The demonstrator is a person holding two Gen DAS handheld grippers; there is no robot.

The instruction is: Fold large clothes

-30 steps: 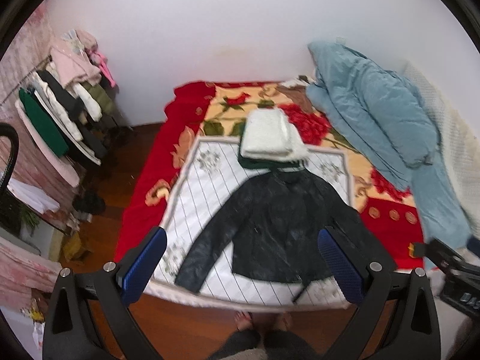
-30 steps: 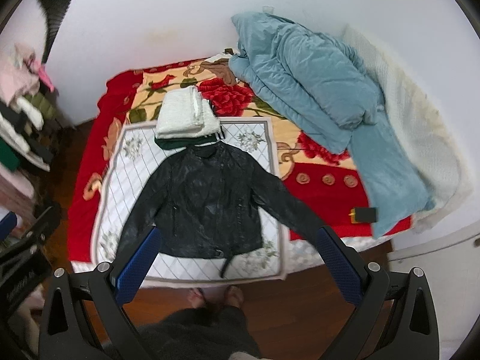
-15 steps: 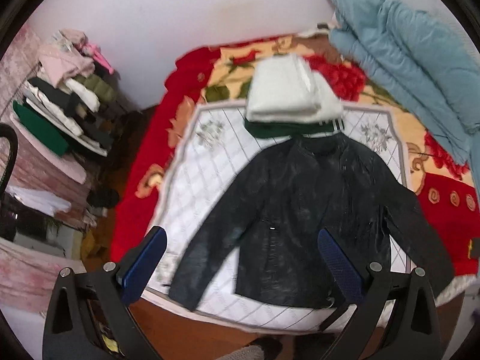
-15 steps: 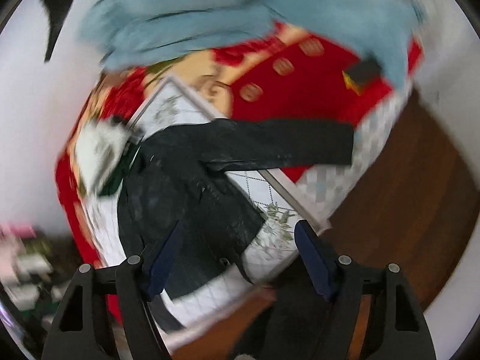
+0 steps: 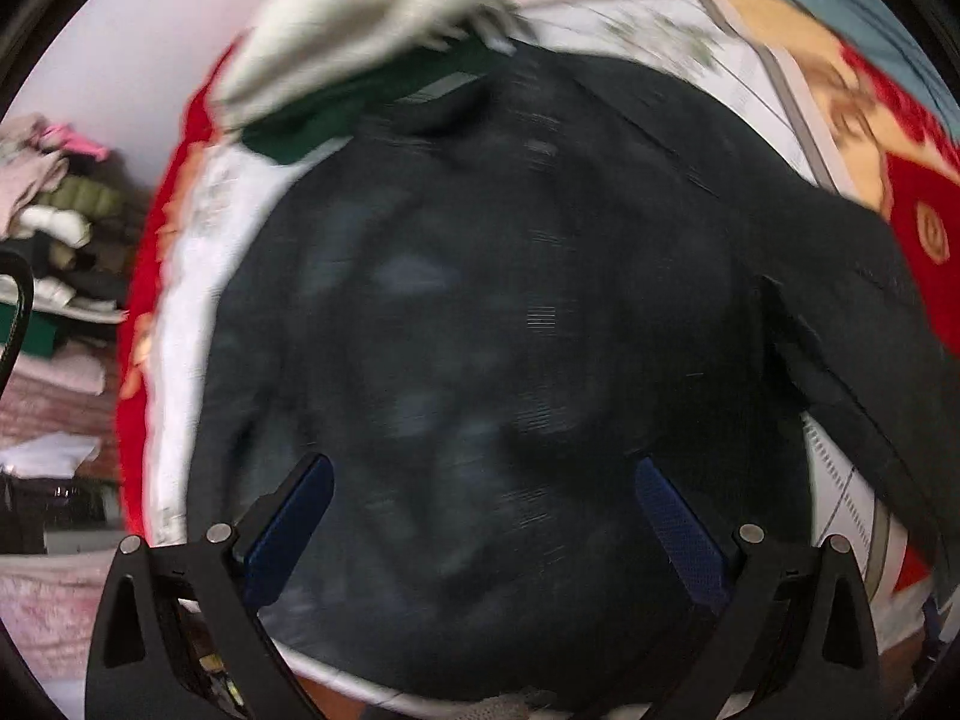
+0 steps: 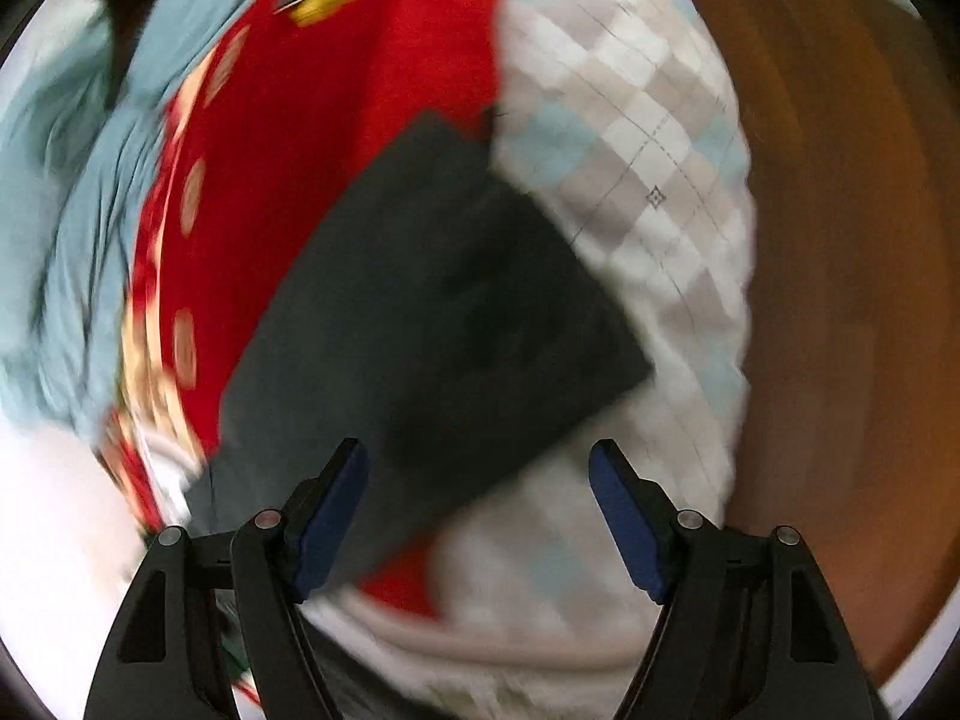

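A plain white wall (image 5: 150, 60) is seen behind the bed, which is covered w/ a red floral blanket (image 6: 432, 60) and a checked sheet (image 6: 648, 138). A clothes rack (image 5: 54, 222) — piled w/ folded garments — is seen at left. Wooden floor (image 6: 840, 240) is seen beside the bed; a light-blue quilt (image 6: 48, 192) is heaped on it.

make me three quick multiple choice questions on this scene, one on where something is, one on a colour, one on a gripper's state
1. Where does the white folded pile sit?
A. by the jacket's collar
B. on a sleeve
C. on the floor

2. What colour is the jacket?
A. red
B. black
C. light blue

3. How is the right gripper?
A. shut on the sleeve
B. shut, empty
C. open, holding nothing

Answers: 1 A, the pile lies just beyond the collar; 2 B, it reads black in both views; 3 C, its fingers stand apart over the sleeve end.
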